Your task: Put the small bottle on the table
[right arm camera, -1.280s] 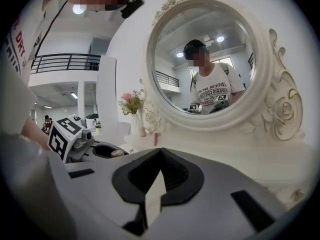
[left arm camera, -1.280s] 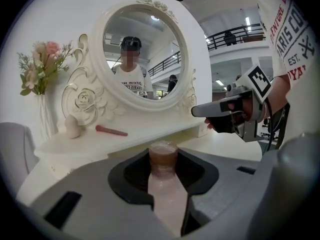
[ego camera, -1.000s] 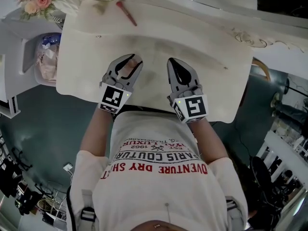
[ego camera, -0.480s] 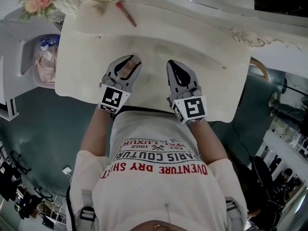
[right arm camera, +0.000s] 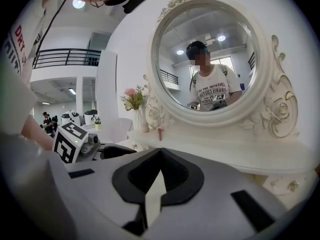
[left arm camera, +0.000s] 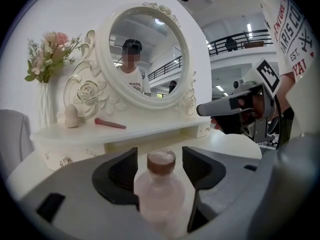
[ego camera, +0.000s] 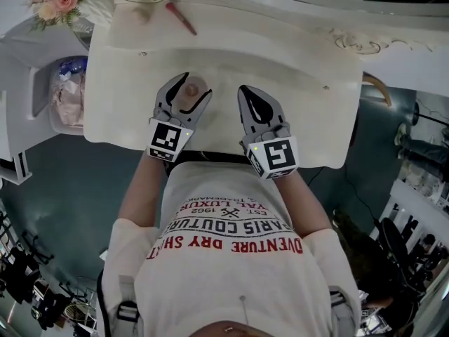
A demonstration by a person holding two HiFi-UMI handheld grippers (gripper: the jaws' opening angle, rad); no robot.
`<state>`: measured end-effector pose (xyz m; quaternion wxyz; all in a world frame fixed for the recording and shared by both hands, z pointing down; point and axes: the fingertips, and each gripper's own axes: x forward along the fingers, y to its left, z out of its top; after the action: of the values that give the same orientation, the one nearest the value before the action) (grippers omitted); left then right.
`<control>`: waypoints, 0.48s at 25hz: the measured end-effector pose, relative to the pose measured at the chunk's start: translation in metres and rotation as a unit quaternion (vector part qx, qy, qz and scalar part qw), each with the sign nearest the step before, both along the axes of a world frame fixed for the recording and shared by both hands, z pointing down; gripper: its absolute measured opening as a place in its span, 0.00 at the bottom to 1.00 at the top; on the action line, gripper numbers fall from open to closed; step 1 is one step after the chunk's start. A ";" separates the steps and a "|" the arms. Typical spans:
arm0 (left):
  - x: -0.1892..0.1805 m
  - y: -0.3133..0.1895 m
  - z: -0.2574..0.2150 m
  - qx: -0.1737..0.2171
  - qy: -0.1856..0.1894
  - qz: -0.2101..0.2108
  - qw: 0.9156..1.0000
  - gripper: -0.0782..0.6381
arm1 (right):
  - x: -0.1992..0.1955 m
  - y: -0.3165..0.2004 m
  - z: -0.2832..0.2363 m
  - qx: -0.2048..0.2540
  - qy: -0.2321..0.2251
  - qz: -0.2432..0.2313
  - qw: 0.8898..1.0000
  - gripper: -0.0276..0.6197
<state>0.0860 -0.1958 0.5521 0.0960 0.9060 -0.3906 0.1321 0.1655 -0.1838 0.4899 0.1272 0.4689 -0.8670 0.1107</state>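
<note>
Shows the left gripper low over the table in front of the mirror, jaws opening wide to either side of the small bottle; reads as a release, pads clear of the pink body, nothing gripped; finds the bottle upright under a brown cap, seemingly resting on the table before the mirror, base hidden behind the gripper; puts the task, on that reading, at its last step, with only a straight pull-back away from the mirror left, so as not to knock the bottle over; keeps the right gripper just beside, also facing the mirror, jaws closed tip to tip and empty, apparently parked out of the way; takes in a cream tabletop, smooth and bare around the bottle; picks out, on the shelf under the mirror, a pink brush and a pale egg-shaped sponge, with a vase of flowers to the mirror's left; catches in the mirror a person in a white T-shirt; hints, past the mirror, at a high bright hall with a railed balcony.
</note>
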 end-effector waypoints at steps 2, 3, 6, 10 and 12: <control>0.003 0.004 -0.008 0.005 -0.002 0.010 1.000 0.48 | -0.002 0.003 -0.005 0.006 -0.001 0.005 1.000 0.04; 0.004 0.006 -0.012 0.008 -0.005 0.014 1.000 0.48 | -0.002 0.004 -0.008 0.010 -0.001 0.008 1.000 0.04; 0.003 0.010 -0.029 0.026 -0.026 0.015 0.999 0.48 | -0.005 0.009 -0.018 0.021 -0.002 0.017 1.000 0.04; -0.011 0.014 -0.071 0.054 -0.010 -0.011 0.998 0.45 | -0.010 0.018 -0.039 0.040 -0.001 0.021 0.999 0.04; -0.020 0.017 -0.091 0.061 -0.004 -0.018 0.998 0.38 | -0.011 0.022 -0.050 0.050 0.001 0.024 0.998 0.04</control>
<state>0.0656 -0.1788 0.4606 0.0414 0.9023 -0.4148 0.1103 0.1546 -0.1616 0.4403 0.1017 0.4958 -0.8597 0.0693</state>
